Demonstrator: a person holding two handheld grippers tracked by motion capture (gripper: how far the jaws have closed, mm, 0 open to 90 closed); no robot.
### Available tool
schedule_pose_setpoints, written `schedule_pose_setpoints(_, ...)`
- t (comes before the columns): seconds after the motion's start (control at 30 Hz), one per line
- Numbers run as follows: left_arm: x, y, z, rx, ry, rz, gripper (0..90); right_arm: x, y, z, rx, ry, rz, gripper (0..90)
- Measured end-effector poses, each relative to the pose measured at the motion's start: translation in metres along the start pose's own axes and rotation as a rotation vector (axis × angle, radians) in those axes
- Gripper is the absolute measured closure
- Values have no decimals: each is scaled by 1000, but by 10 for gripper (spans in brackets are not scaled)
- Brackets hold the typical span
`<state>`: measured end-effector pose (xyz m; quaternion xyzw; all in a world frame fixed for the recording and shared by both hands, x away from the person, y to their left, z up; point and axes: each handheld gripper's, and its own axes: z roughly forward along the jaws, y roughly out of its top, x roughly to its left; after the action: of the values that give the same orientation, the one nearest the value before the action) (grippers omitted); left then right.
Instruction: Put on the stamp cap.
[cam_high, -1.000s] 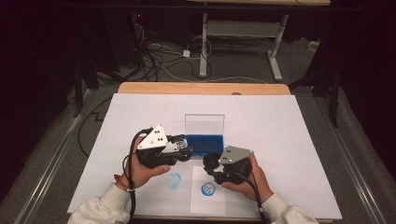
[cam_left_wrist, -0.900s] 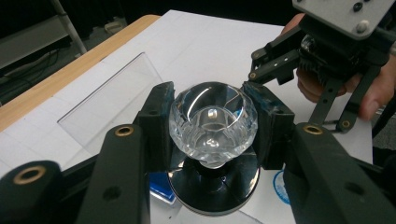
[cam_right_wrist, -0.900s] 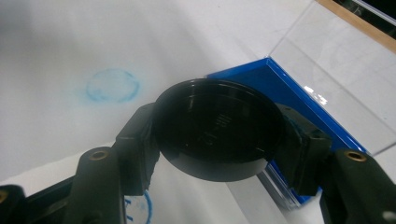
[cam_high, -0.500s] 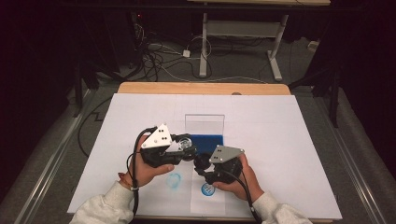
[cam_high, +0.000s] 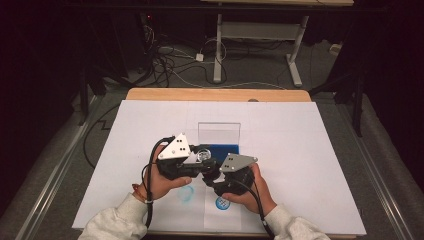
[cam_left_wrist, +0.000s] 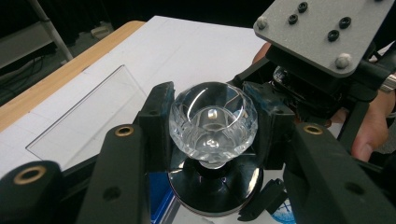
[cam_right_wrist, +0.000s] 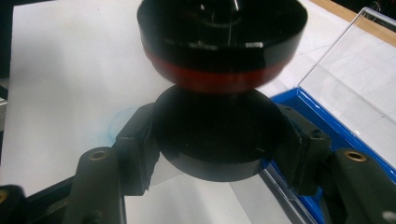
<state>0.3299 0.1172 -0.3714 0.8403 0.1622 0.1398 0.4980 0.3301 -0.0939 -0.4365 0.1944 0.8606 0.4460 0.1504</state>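
Observation:
My left gripper (cam_left_wrist: 212, 116) is shut on a clear faceted glass knob (cam_left_wrist: 212, 140) that sits on a black disc (cam_left_wrist: 215, 191). In the right gripper view that disc (cam_right_wrist: 222, 42) shows a red band around its edge. It hangs just over a black round piece (cam_right_wrist: 217, 149), and my right gripper (cam_right_wrist: 217, 140) is shut on that piece. I cannot tell whether the two parts touch. In the high view the left gripper (cam_high: 202, 159) and right gripper (cam_high: 212, 172) meet tip to tip over the white sheet, just in front of the blue box (cam_high: 227, 149).
The blue box has a clear lid (cam_high: 219, 132) standing open behind it. Two blue round marks (cam_high: 186, 195) (cam_high: 222, 202) lie on the white sheet (cam_high: 300, 150) under the hands. A wooden table edge (cam_high: 215, 94) runs along the back, with cables on the floor beyond it.
The right gripper has edged left toward the left gripper, bringing the two held parts closer together. The left hand has barely moved.

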Motion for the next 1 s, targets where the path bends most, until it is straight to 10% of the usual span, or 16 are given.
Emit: schedule_pose_setpoints(1.0,0,-13,16,-64,-59,-72,545,1,3,-8,-47,-21,8,385)
